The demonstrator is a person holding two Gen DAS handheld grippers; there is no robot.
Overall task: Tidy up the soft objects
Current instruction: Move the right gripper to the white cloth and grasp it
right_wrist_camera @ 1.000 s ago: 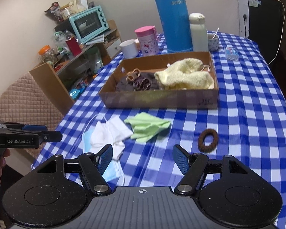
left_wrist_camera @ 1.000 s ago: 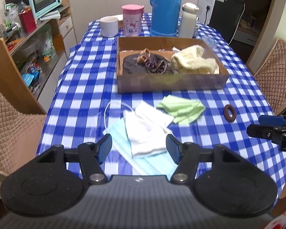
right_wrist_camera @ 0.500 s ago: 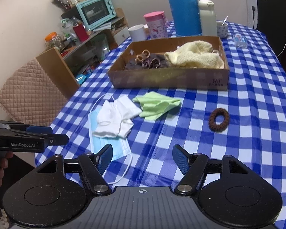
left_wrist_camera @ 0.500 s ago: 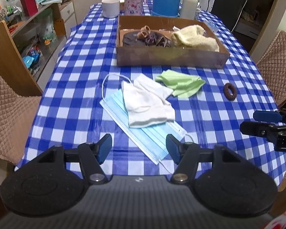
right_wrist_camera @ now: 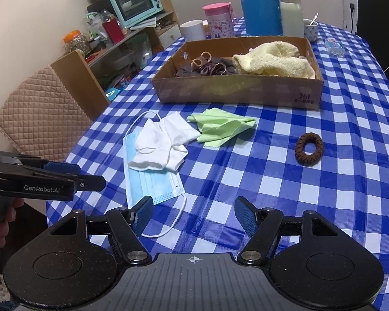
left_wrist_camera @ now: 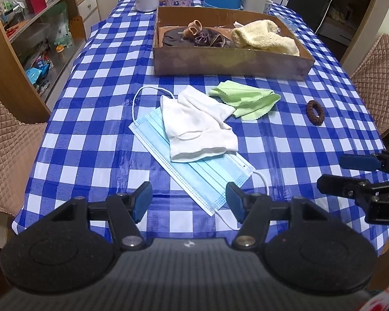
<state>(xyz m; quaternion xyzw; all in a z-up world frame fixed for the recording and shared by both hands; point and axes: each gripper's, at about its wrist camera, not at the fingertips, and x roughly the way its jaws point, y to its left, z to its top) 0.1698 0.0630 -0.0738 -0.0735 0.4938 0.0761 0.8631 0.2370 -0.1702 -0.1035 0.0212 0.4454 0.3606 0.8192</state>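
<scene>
Cardboard box (left_wrist_camera: 230,61) stands beyond white socks (left_wrist_camera: 197,124) overlapping blue mask (left_wrist_camera: 194,173).

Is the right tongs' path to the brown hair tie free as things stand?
Probably yes. The right tongs are open and hold nothing, and the hair tie lies alone on bare tablecloth ahead and to their right, apart from the green cloth and box.
</scene>
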